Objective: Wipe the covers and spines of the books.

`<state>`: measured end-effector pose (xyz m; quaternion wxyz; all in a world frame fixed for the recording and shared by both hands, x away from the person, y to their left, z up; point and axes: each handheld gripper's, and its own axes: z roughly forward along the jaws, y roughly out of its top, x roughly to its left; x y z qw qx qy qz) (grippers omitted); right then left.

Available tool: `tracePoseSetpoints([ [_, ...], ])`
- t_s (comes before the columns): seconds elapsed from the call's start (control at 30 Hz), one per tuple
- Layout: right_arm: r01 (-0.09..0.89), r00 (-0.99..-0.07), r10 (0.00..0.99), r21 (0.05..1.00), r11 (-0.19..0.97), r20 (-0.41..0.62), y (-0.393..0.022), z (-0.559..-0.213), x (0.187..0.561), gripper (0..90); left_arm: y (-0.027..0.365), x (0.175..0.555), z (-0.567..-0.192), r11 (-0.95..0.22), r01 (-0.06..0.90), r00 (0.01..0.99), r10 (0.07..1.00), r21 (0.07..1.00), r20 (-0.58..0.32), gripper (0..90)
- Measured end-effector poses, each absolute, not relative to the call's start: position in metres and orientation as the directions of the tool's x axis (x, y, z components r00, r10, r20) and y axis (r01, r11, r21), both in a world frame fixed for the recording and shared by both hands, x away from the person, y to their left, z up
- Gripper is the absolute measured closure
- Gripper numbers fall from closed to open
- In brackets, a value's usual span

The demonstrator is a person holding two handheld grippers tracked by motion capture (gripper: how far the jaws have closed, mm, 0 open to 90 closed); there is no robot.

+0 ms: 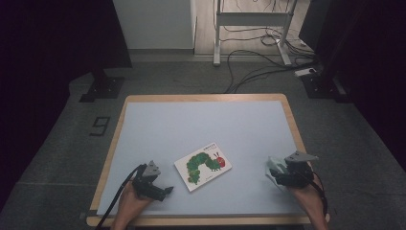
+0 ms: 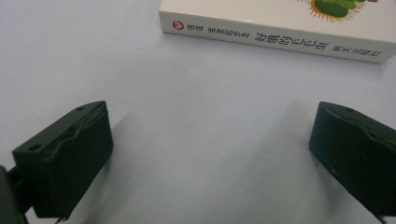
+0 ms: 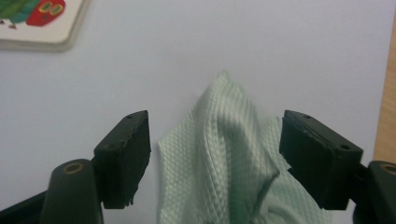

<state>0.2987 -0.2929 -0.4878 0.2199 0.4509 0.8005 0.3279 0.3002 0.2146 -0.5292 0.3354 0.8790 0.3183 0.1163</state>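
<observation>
On pale matting, right hand-held gripper (image 3: 215, 140) gapes, straddling green cloth (image 3: 224, 163) unpinched.

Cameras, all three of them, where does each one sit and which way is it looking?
High view: above the person's side, facing forward and down on the table; both forearms and each hand-held gripper show, left, right.
Left gripper view: rides the left gripper, looking along its open jaws at the book spine.
Right gripper view: rides the right gripper, jaws either side of a green cloth, not pressing it.
Shared: the book lies in all three.
</observation>
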Motion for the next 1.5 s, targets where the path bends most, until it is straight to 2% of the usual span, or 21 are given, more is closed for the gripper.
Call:
tracePoseSetpoints([
  [0.4, 0.563, -0.559, 0.827, 0.703, 0.435, -0.064, -0.266, -0.478, 0.317, 12.2, 0.214, 0.300, -0.529, -0.573, 0.480, 0.771, 0.637, 0.664, -0.008, 0.0],
  [0.53, 0.552, -0.582, 0.809, 0.691, 0.466, -0.081, -0.253, -0.483, 0.323, 0.0, 0.214, 0.300, -0.529, -0.574, 0.479, 0.771, 0.637, 0.664, -0.005, 0.0],
  [0.93, 0.525, -0.615, 0.785, 0.705, 0.477, -0.072, -0.226, -0.477, 0.334, 0.0, 0.212, 0.300, -0.528, -0.580, 0.476, 0.775, 0.633, 0.661, -0.003, 0.0],
  [1.5, 0.492, -0.680, 0.731, 0.700, 0.517, -0.063, -0.181, -0.486, 0.354, 0.0, 0.175, 0.309, -0.528, -0.636, 0.406, 0.842, 0.539, 0.656, 0.001, 0.0],
])
